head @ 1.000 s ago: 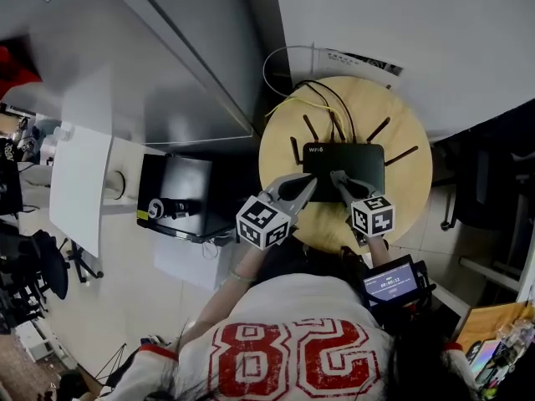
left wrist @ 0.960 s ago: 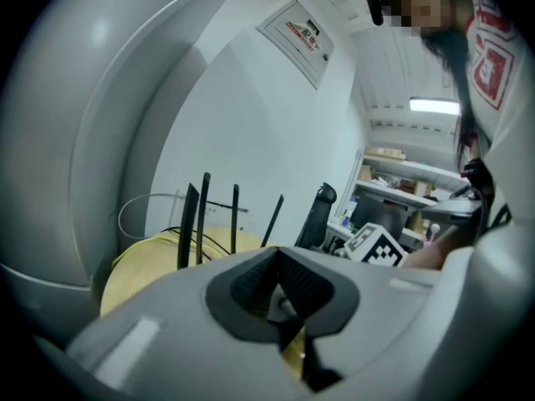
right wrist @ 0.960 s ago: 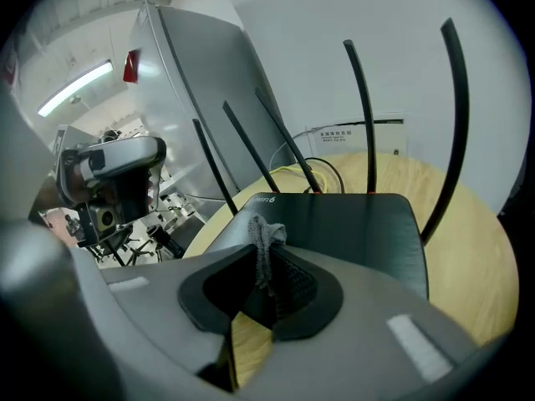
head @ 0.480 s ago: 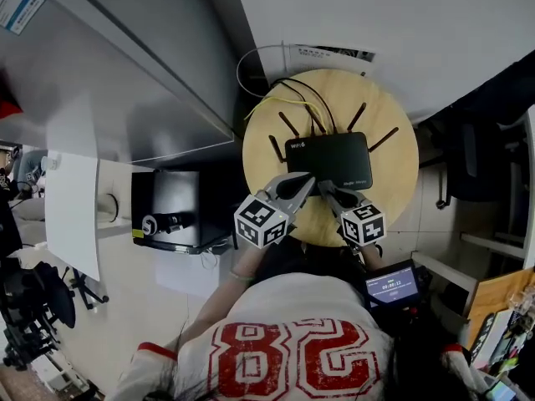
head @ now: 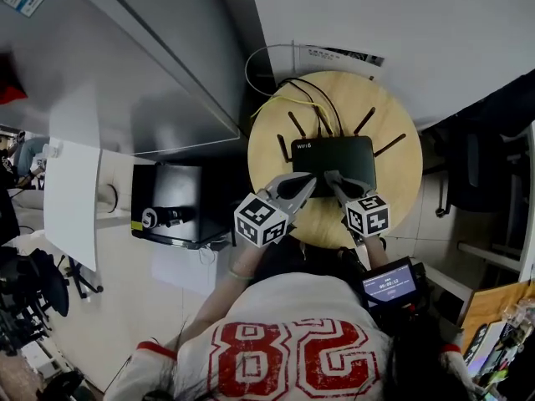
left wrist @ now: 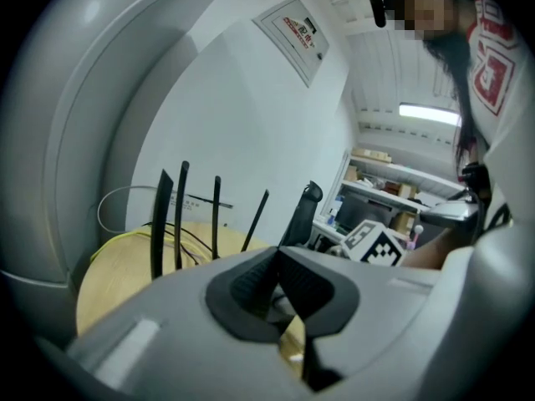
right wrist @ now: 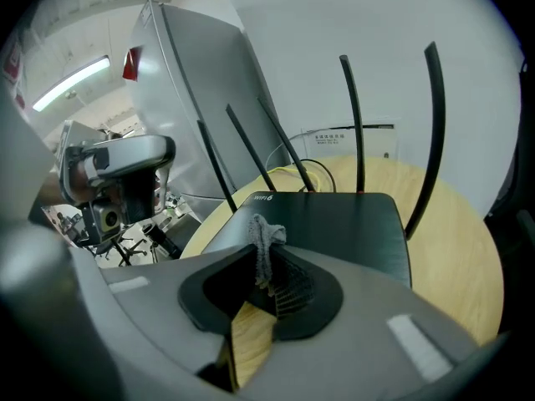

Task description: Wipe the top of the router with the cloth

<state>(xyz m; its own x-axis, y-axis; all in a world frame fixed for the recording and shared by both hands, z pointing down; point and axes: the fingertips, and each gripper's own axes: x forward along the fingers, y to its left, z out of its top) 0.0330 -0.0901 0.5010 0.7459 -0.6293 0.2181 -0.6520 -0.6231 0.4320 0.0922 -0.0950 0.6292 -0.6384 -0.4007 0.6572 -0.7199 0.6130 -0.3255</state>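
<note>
A black router [head: 334,154] with several upright antennas lies on a round wooden table [head: 401,182]. My right gripper [head: 332,176] reaches over the router's near edge. In the right gripper view it [right wrist: 266,266] is shut on a small grey cloth [right wrist: 266,236], whose bunched tip sticks out above the router's flat top [right wrist: 334,224]. My left gripper [head: 308,182] hovers beside it at the router's near left corner. In the left gripper view its jaws [left wrist: 277,261] meet with nothing between them, and the antennas [left wrist: 159,224] stand ahead.
Yellow and black cables [head: 301,98] trail from the router's back toward the white wall. A grey cabinet [head: 167,65] stands left of the table, with a black box [head: 171,203] on the floor. A dark chair [head: 472,174] is at the right.
The right gripper drew back to the router's near edge, then moved forward over its top again with the cloth. The left gripper stayed at the near left corner.
</note>
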